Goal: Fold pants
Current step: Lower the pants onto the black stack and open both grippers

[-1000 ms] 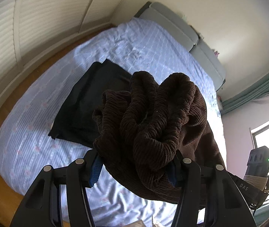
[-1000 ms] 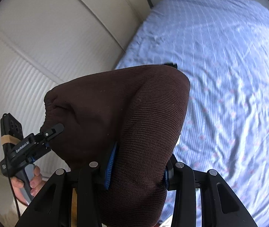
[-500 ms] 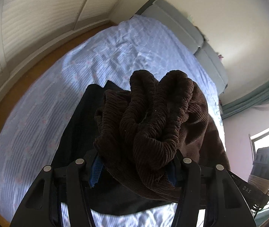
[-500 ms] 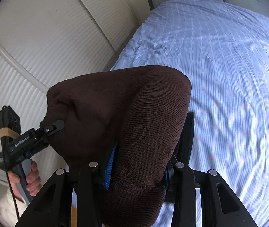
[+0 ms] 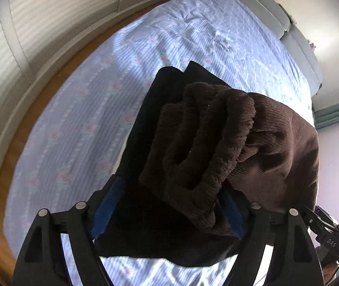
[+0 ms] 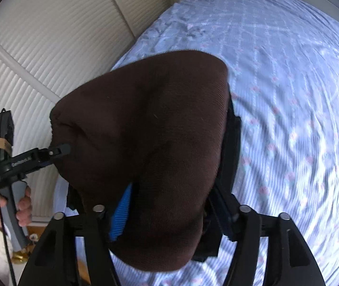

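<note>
The folded brown ribbed pants (image 5: 207, 147) hang bunched between both grippers, over a folded black garment (image 5: 150, 128) that lies on the bed. My left gripper (image 5: 169, 205) is open wider than before; the brown cloth leans on its right pad and its left pad is bare. In the right wrist view the brown pants (image 6: 150, 128) fill the middle and my right gripper (image 6: 171, 205) is shut on them. The left gripper (image 6: 57, 151) shows there at the left, fingertips at the cloth's edge.
The bed with a light blue patterned sheet (image 5: 78, 124) fills both views. A white ribbed wardrobe (image 6: 50, 35) stands along the bed's left side, with a strip of wooden floor (image 5: 0, 190) between. A grey headboard (image 5: 298, 38) is at the far end.
Both grippers have carried the brown pants forward and down over the black garment. The left gripper's jaws have widened and its left pad has come off the cloth.
</note>
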The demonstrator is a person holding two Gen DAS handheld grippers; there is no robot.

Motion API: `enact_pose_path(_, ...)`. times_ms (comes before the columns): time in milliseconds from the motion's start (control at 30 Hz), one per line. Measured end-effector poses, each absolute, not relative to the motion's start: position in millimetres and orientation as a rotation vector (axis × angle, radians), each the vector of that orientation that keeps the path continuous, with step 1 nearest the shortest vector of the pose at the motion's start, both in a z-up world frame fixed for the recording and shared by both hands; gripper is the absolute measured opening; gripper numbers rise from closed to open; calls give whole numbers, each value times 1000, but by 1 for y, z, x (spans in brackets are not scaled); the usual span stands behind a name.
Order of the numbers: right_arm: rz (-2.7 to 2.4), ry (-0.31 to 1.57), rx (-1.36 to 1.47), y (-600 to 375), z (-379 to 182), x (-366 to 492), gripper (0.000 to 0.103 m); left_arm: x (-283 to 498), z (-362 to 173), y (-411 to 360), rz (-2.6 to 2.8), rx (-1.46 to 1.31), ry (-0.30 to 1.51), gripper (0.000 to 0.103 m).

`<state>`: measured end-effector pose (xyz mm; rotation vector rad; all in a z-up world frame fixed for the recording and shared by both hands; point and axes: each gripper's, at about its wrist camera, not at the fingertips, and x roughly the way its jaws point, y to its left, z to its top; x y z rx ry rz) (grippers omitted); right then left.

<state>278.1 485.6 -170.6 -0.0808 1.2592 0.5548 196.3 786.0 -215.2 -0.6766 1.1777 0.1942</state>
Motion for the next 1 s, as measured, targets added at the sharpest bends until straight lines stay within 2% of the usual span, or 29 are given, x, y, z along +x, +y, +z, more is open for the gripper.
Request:
enact_pose_path(200, 551, 1221, -66, 470, -147, 255, 67, 179, -173, 776, 202, -604, 1133, 81)
enact_pose_path(467, 531, 1059, -48, 433, -77, 199, 68, 141, -101, 748, 283, -348, 1001, 84)
enact_pose_path(633, 442, 928, -67, 393, -36, 154, 87, 107, -52, 689, 218, -171, 899, 92)
enact_pose_path(900, 282, 862, 8, 312, 9, 97, 91, 79, 1, 590, 35, -95, 808, 102)
enact_pose_path(1000, 230, 832, 38, 279, 22, 77, 91, 70, 17, 551, -31, -63, 790, 103)
